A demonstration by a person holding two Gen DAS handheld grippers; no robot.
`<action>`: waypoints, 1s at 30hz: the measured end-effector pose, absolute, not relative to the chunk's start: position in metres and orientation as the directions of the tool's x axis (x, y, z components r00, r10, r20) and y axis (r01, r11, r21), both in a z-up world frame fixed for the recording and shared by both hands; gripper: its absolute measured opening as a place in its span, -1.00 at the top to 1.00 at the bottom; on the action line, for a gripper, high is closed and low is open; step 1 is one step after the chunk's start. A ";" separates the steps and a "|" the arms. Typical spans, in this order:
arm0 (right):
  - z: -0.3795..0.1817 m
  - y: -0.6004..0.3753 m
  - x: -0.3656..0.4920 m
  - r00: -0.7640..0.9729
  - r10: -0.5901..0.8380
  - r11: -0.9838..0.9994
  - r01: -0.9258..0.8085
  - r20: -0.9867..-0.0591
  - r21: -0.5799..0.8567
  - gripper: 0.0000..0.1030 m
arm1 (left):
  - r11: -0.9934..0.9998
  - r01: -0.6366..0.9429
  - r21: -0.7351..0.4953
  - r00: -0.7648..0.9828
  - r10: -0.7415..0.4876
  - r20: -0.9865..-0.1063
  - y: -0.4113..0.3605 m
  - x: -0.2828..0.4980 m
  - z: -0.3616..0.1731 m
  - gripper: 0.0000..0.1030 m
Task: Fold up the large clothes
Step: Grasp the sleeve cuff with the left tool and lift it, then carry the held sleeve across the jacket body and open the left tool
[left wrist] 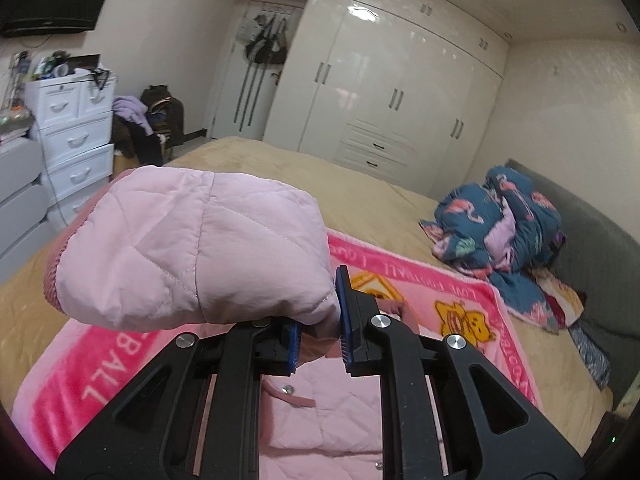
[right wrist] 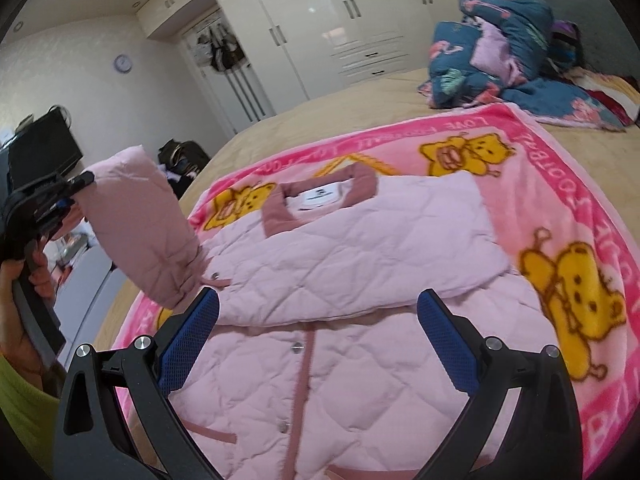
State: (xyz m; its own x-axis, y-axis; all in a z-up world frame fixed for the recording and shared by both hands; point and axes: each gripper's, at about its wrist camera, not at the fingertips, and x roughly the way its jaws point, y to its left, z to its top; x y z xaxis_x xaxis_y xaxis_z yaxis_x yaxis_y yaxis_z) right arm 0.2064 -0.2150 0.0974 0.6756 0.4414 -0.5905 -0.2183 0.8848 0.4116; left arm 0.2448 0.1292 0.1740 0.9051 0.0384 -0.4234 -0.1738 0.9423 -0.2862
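Pink quilted jacket (right wrist: 340, 280) is lying front-up on a pink bear blanket (right wrist: 560, 184) spread over one tan bed (left wrist: 360, 184). One sleeve (right wrist: 140, 220) is lifted off to the side, pinched tight in the left gripper (left wrist: 320, 332). The other sleeve is already folded across the chest. Right gripper (right wrist: 318, 328) hovers over the jacket front with its fingers spread wide, holding nothing. One bundle of blue flowery bedding (left wrist: 500, 224) sits near the headboard.
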 end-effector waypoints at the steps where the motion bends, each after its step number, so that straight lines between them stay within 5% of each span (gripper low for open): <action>1: 0.096 -0.221 0.206 0.679 0.435 0.886 -0.204 -0.592 0.417 -0.92 | 0.947 -0.164 -0.276 0.903 0.031 -0.429 0.122 0.248 0.172 0.84; 18: 0.068 -0.284 0.207 0.696 0.401 0.869 -0.084 -0.595 0.488 -0.92 | 0.996 0.042 -0.079 0.810 -0.080 -0.580 0.006 0.285 0.100 0.84; 30: 0.052 -0.333 0.201 0.709 0.358 0.857 0.009 -0.607 0.515 -0.92 | 0.944 0.248 0.217 0.714 -0.026 -0.700 -0.074 0.299 0.016 0.77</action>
State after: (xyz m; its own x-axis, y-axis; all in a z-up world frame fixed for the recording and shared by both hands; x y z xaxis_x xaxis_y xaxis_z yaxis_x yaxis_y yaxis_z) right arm 0.2006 -0.3327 0.0525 0.7092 0.3582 -0.6072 0.0085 0.8569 0.5155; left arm 0.2995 -0.0737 0.0163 0.7137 -0.0263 -0.7000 0.2475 0.9443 0.2169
